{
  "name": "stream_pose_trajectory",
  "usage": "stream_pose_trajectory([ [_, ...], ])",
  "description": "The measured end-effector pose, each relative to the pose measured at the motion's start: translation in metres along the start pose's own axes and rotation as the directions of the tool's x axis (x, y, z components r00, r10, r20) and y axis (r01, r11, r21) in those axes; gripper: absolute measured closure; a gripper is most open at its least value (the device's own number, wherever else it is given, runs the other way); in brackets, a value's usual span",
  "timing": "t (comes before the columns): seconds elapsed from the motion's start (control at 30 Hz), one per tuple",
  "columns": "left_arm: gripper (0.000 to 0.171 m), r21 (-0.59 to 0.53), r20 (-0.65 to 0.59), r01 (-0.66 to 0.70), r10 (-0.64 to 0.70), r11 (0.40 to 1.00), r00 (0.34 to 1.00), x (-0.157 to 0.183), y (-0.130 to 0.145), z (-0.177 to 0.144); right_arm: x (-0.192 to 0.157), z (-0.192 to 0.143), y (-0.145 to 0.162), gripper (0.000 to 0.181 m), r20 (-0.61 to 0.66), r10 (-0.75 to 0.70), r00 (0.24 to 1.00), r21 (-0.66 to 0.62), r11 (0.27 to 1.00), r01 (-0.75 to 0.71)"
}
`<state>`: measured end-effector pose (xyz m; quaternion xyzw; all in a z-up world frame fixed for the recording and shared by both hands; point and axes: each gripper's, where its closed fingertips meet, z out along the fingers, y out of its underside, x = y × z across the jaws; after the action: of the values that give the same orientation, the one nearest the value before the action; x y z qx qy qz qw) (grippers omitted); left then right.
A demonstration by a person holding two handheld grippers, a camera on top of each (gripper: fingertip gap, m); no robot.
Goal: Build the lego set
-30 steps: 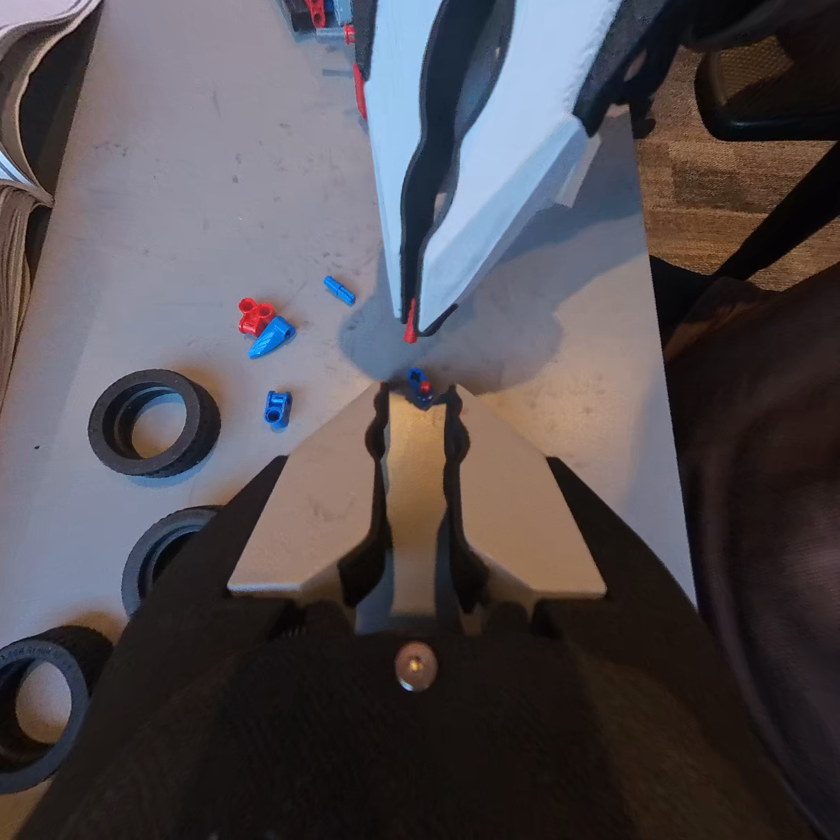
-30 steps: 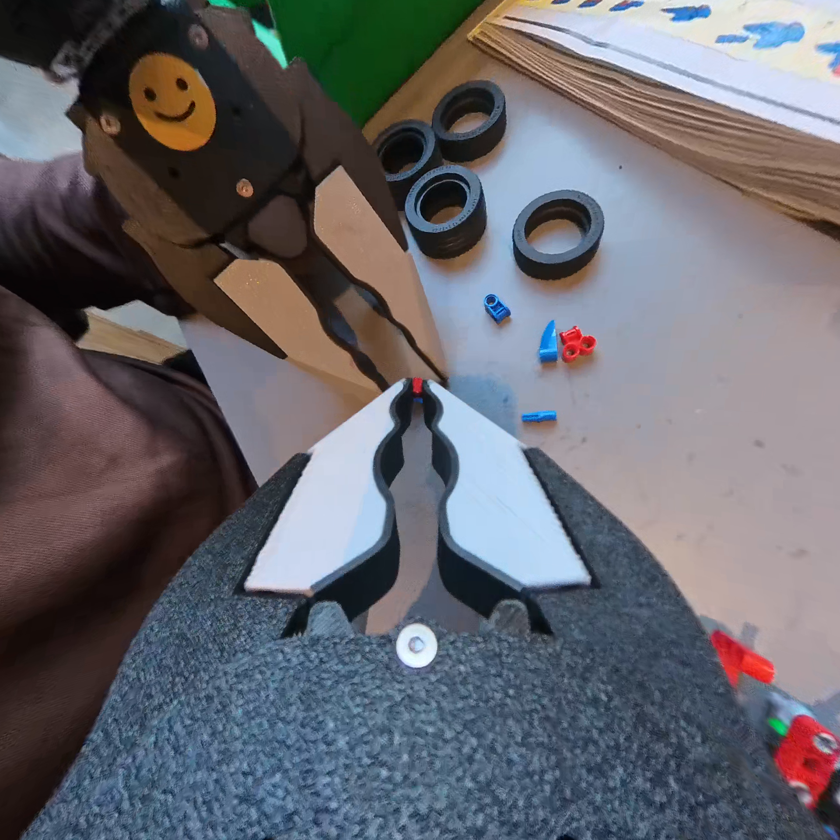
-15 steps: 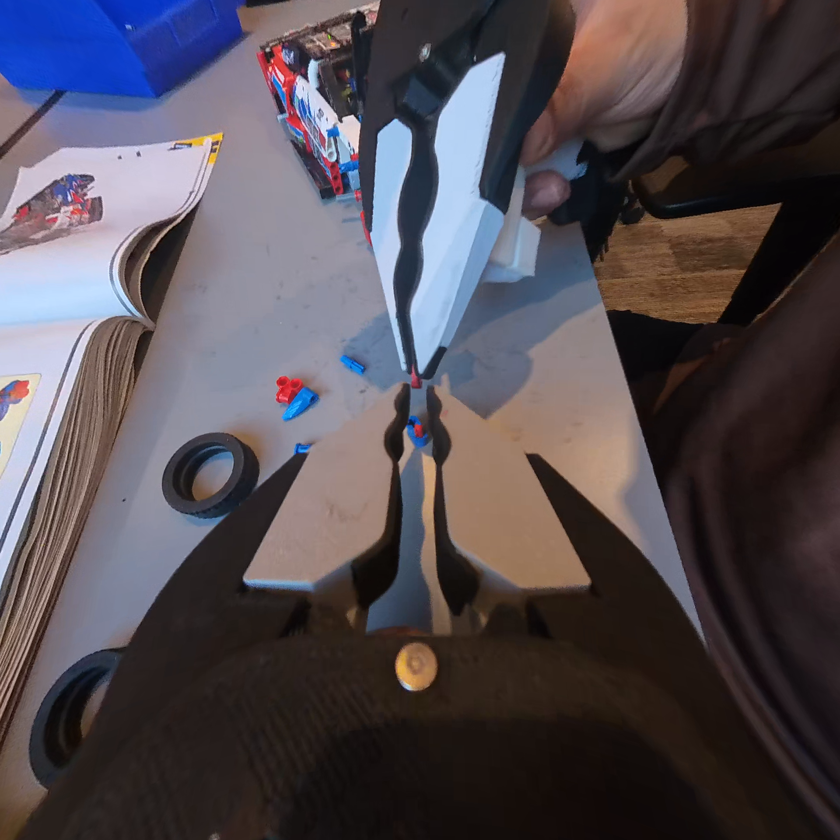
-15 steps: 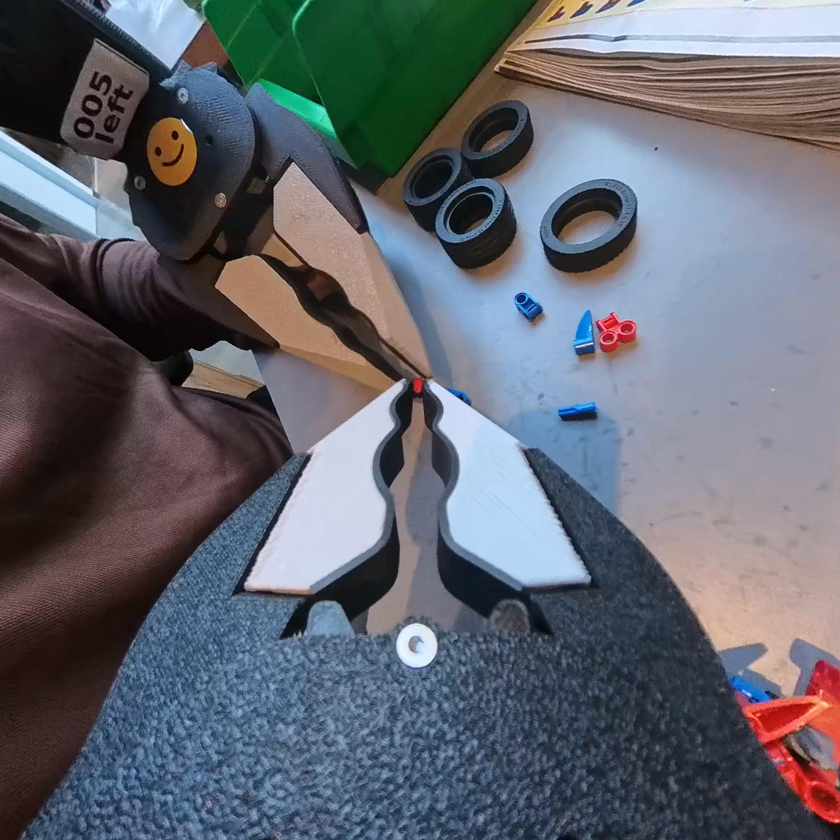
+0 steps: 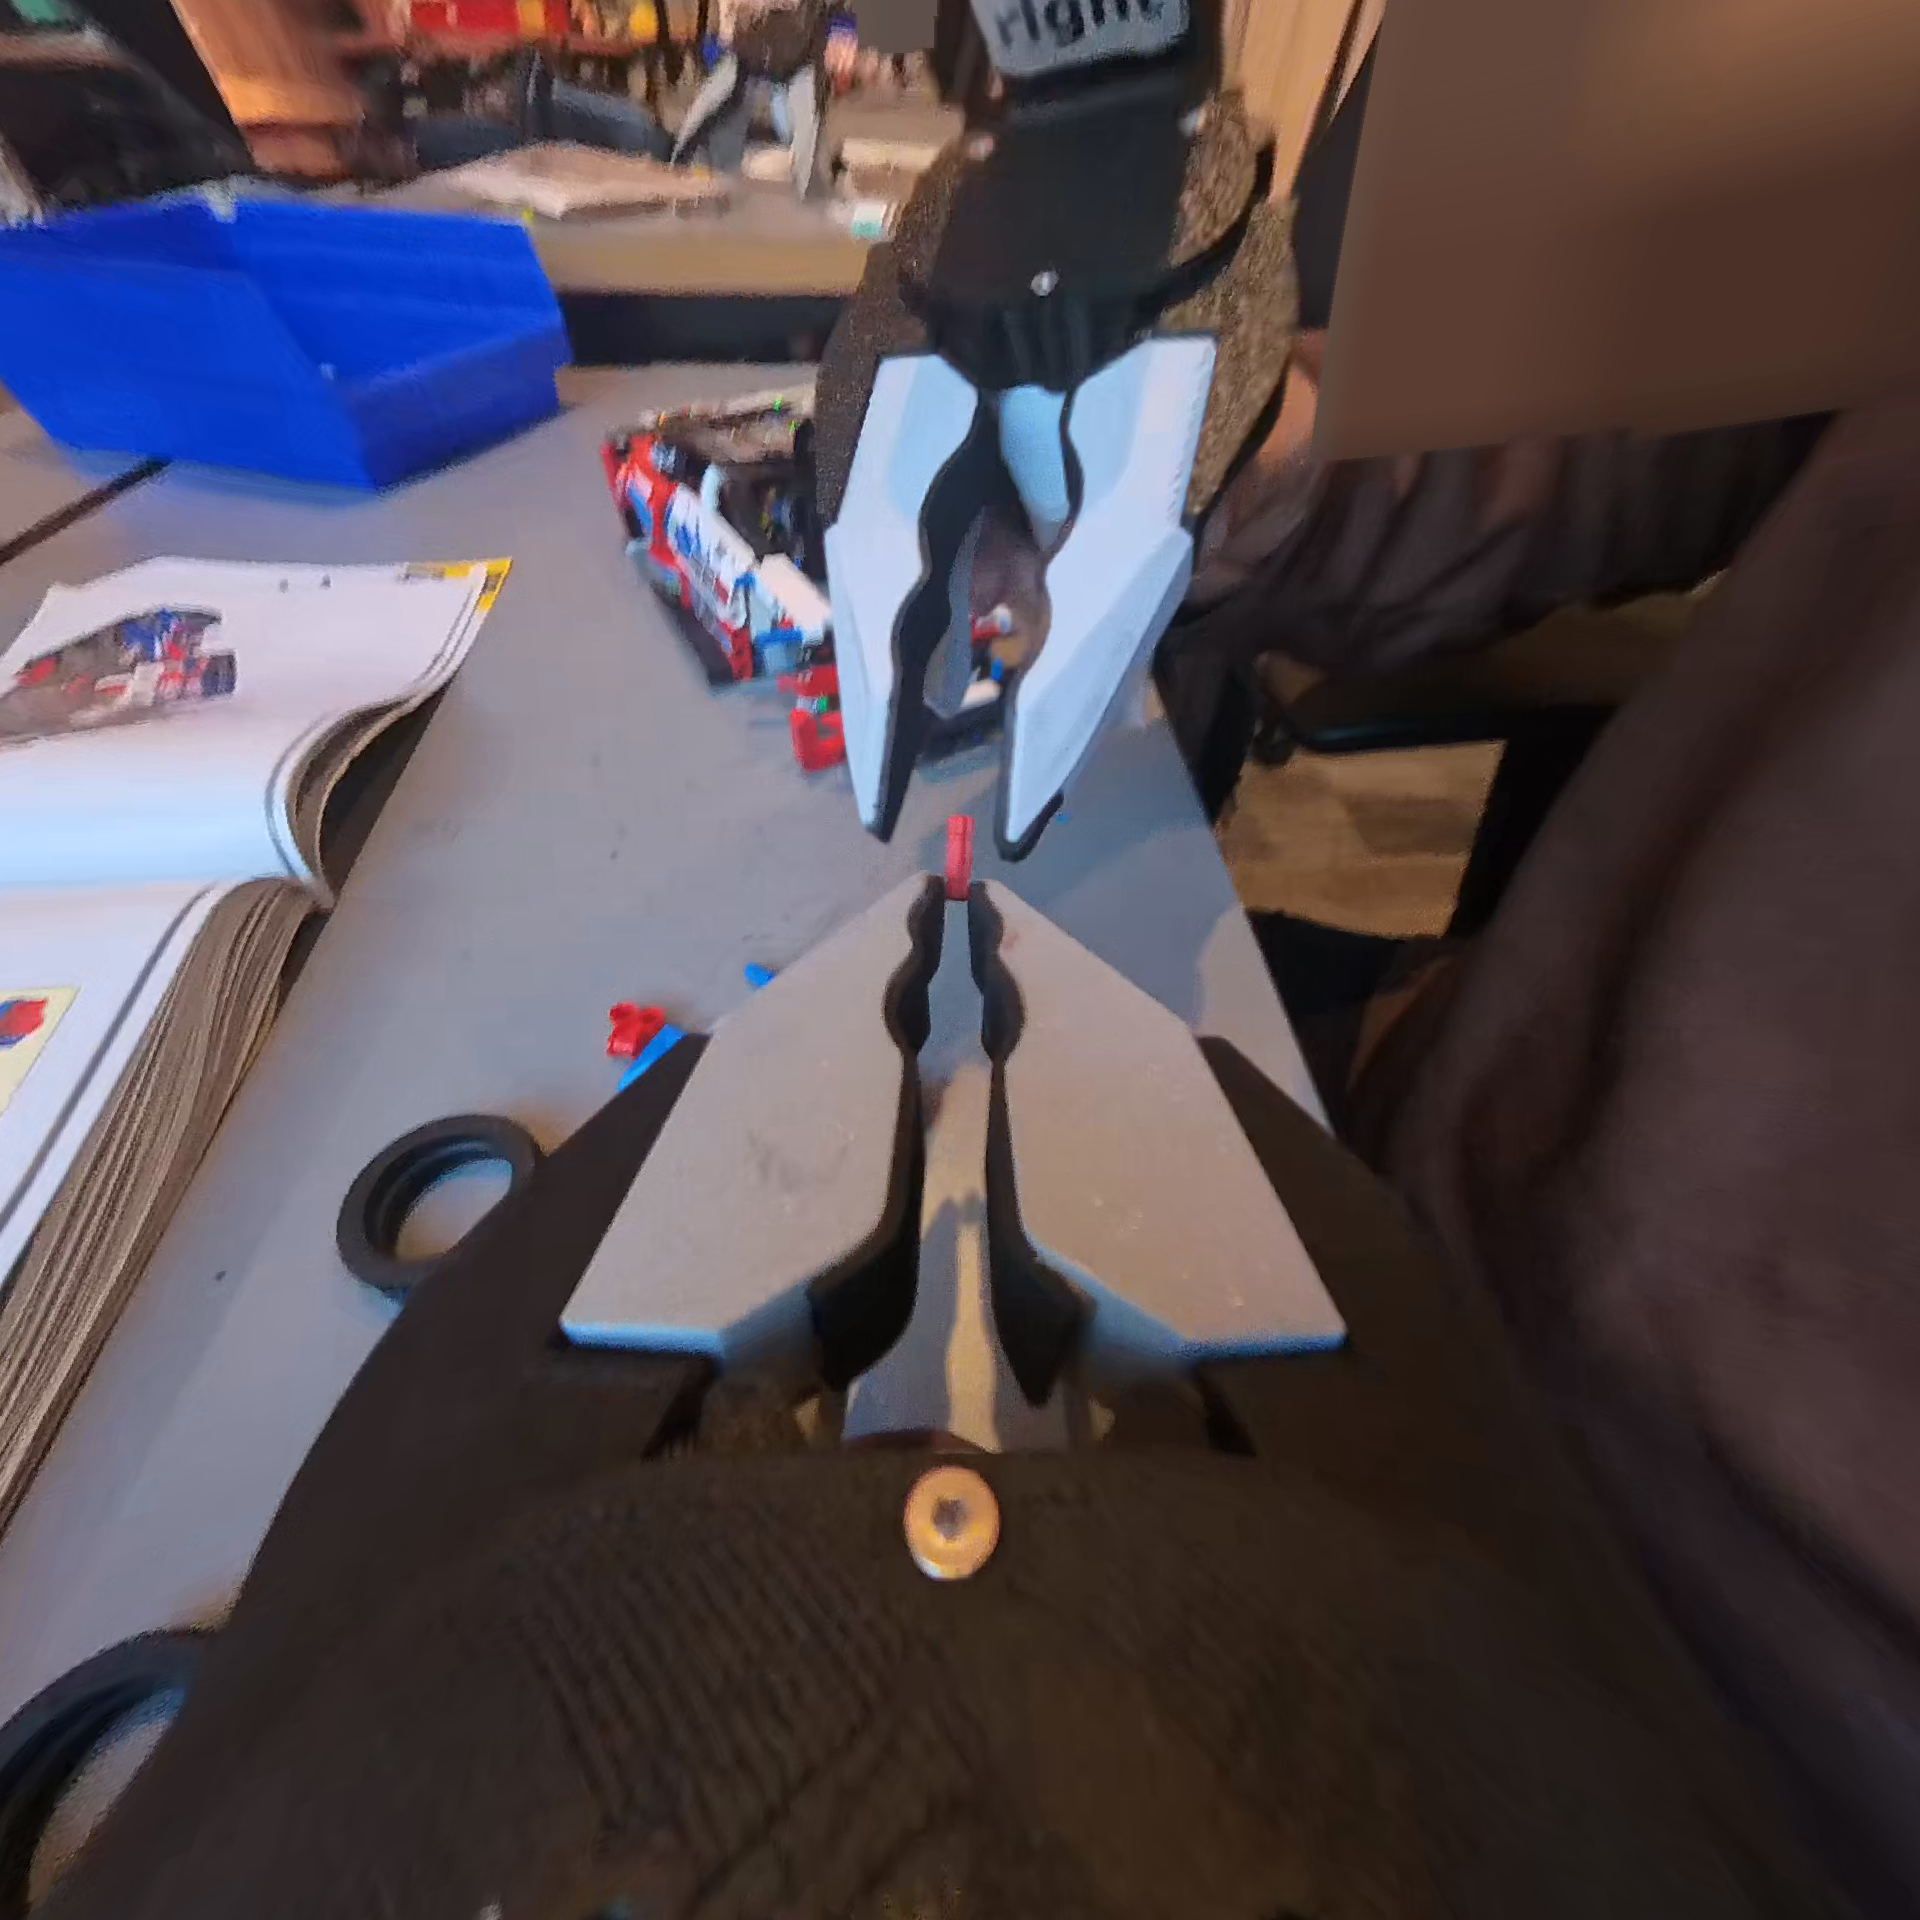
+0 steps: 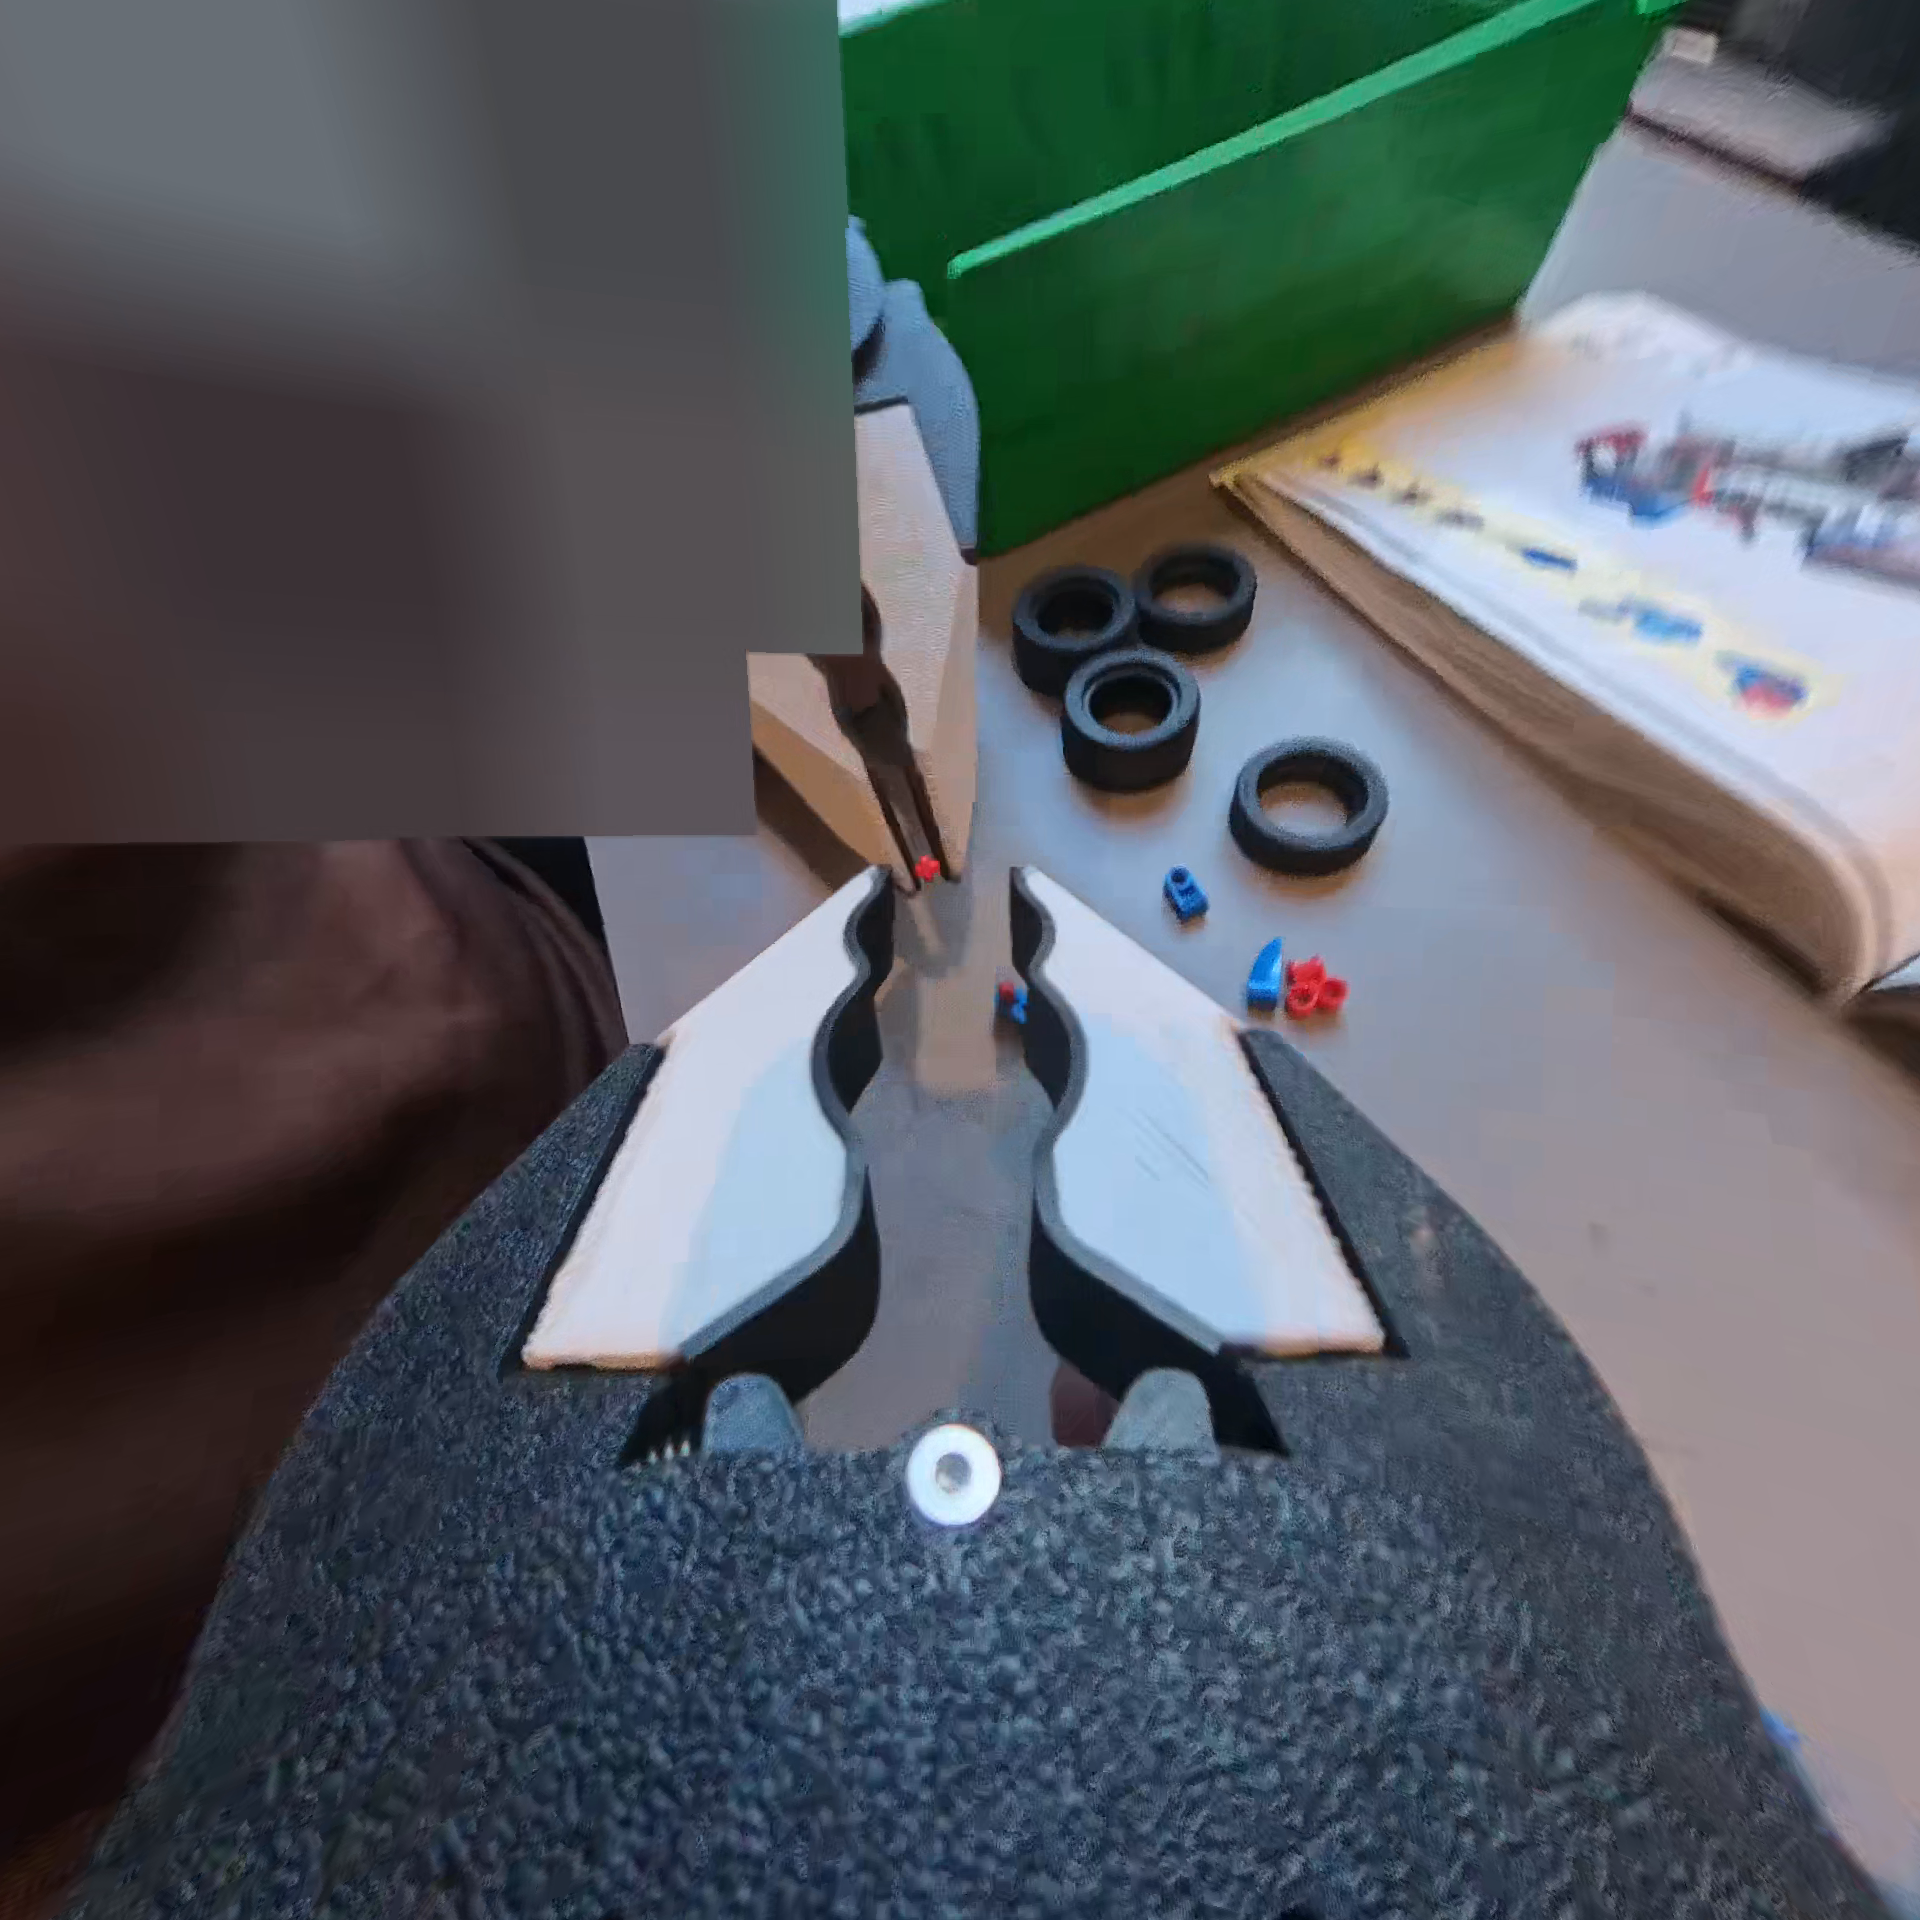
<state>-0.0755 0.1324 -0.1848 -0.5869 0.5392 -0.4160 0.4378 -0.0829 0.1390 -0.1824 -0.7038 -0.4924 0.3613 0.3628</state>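
My left gripper [image 5: 956,902] is shut on a small red pin [image 5: 958,857] that sticks out beyond its tips. My right gripper [image 5: 948,836] faces it with its jaws open, one on each side of the pin and not touching it. In the right wrist view my right gripper [image 6: 953,878] is open and empty. There the left gripper [image 6: 928,883] holds the red pin [image 6: 928,868] just past my right gripper's left fingertip. A small blue-and-red piece [image 6: 1010,1000] lies on the grey table [image 6: 1558,1195] between the right fingers.
Several black tyres [image 6: 1307,805] lie on the table, with a blue connector [image 6: 1182,894], a blue curved piece [image 6: 1264,975] and a red connector [image 6: 1314,985]. An open instruction book [image 6: 1621,582], green bins [image 6: 1247,312], a blue bin [image 5: 260,332] and the part-built truck [image 5: 717,561] stand around the edge. The tips of both grippers are at nearly the same place.
My right gripper has opened and let go of the red pin, which my left gripper now holds. Both grippers have tilted up and now face each other more level.
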Motion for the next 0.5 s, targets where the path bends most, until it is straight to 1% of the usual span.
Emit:
stream_pose_trajectory([
  [0.1,0.170,0.090,-0.032,-0.010,0.013,0.996,0.999,0.005,-0.014,-0.006,-0.010,-0.007,-0.014,0.166,0.010,-0.124,0.992,0.018,0.992,0.123],
  [0.2,0.170,0.150,-0.038,-0.030,0.036,0.988,0.999,0.006,-0.022,-0.010,-0.016,-0.008,-0.019,0.165,0.019,-0.185,0.982,0.002,0.983,0.185],
  [0.23,0.170,0.161,-0.034,-0.037,0.043,0.986,0.998,0.006,-0.023,-0.011,-0.017,-0.008,-0.021,0.165,0.014,-0.199,0.980,0.002,0.980,0.199],
  [0.37,0.170,0.191,-0.017,-0.082,0.087,0.978,0.996,0.007,-0.027,-0.012,-0.018,-0.011,-0.027,0.178,-0.023,-0.268,0.963,-0.001,0.964,0.268],
  [0.5,0.170,0.198,-0.018,-0.094,0.100,0.976,0.995,0.009,-0.027,-0.011,-0.020,-0.012,-0.027,0.178,-0.021,-0.281,0.959,-0.019,0.960,0.281],
])
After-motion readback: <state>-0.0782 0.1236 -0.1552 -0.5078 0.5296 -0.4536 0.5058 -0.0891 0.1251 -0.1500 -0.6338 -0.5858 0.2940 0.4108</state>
